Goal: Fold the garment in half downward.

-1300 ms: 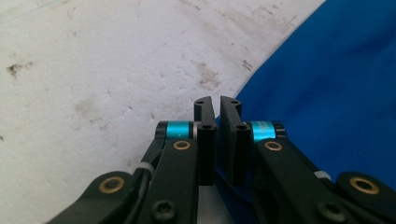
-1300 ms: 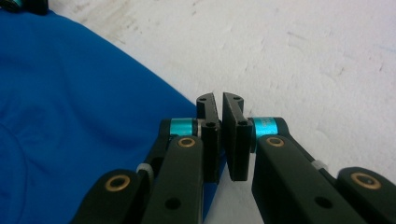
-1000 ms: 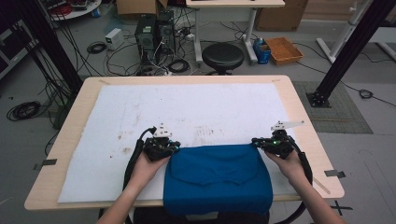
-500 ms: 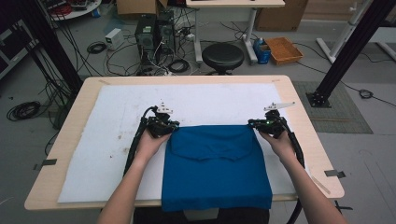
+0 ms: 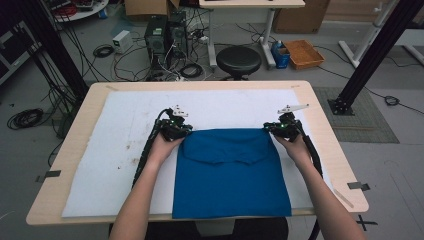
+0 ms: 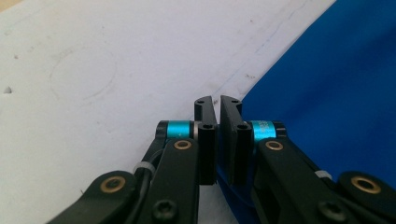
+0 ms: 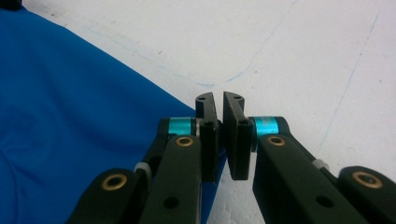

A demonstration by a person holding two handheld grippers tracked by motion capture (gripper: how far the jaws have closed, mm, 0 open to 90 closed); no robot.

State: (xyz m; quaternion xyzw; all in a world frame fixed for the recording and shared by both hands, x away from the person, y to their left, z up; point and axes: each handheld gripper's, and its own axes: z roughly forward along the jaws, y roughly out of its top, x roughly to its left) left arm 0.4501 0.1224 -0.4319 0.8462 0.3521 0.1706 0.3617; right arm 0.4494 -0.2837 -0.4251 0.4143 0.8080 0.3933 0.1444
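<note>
White table cover under both grippers: left gripper and right gripper, jaws nearly closed, pinch the blue cloth at its far corners; spread flat between them, folding apparently remains.

Blue cloth, folded, lies flat on the white table cover. Near edge reaches the table's front; a folded flap crosses its upper part.

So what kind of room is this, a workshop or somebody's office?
Most likely a lab or test workshop. Computer towers stand on the floor among loose cables, black metal frame posts flank the wooden table, and a stool waits behind it.
</note>
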